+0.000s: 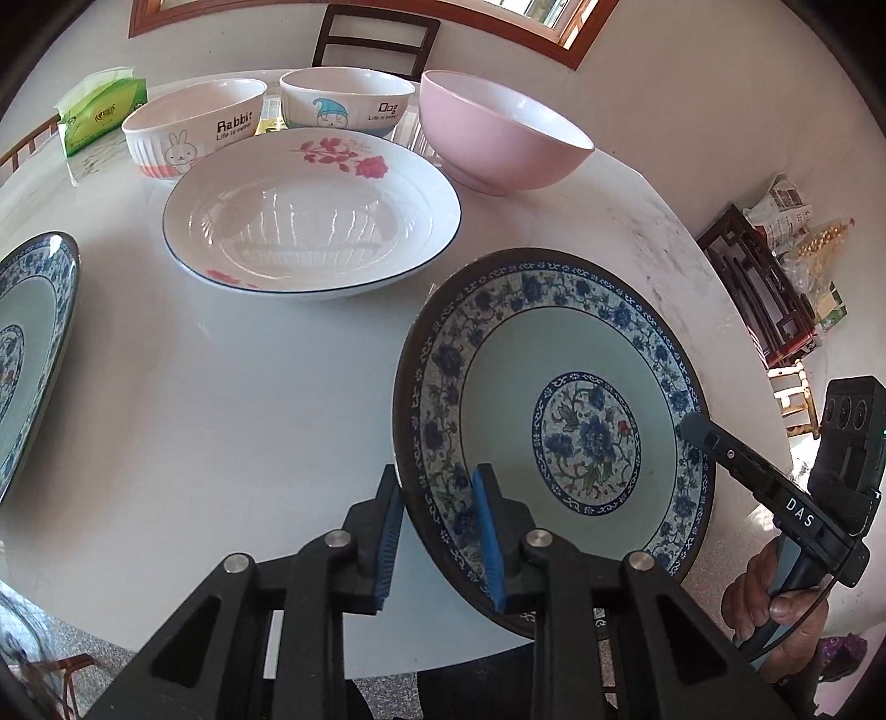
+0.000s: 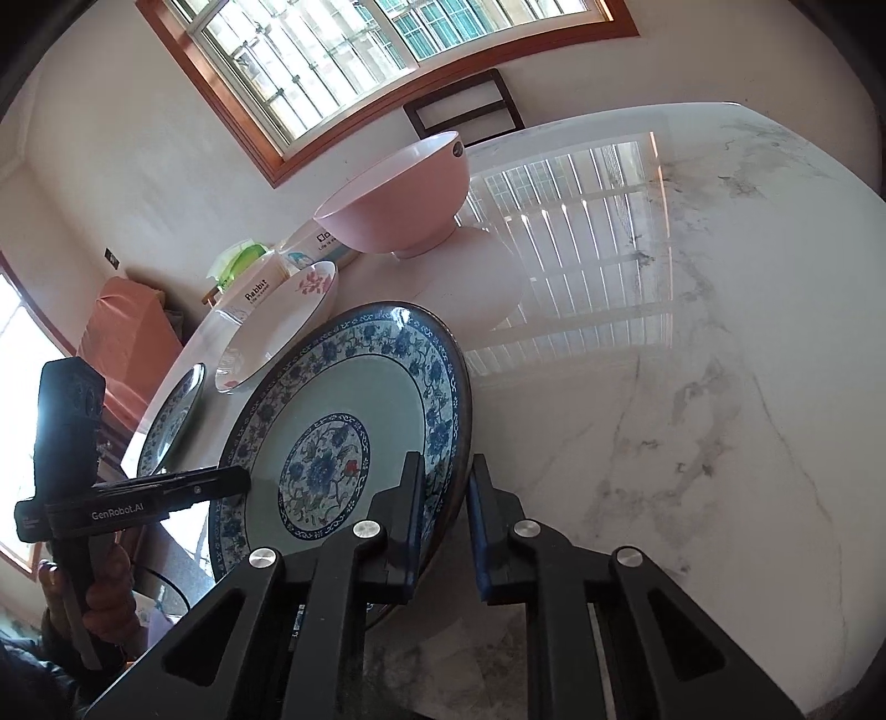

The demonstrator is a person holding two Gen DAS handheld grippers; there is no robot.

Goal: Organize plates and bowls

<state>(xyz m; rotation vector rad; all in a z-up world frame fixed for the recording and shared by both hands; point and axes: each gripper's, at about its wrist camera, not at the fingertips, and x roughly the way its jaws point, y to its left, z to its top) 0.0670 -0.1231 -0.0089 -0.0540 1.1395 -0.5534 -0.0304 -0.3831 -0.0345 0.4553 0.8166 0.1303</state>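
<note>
Plate [image 1: 559, 387], blue-floral, at the table [image 1: 221, 387] edge: your left gripper [image 1: 437, 531] and right gripper [image 2: 446, 520] fingers each clamp its rim.

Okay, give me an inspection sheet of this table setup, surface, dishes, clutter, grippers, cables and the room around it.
Surface: white marble-look table, glossy, grey veins, window reflection.
Job's things: blue floral plate near the table's front edge, held on two sides; second blue plate at left; rose plate; Rabbit bowl, Dog bowl and pink bowl in a row behind.
Clutter: green tissue pack.
Grippers: left gripper straddles the plate's left rim; right gripper shut on the opposite rim.
Cables: a dark cord by the right hand.
Surroundings: dark chair, barred window, shelf with bags.
</note>
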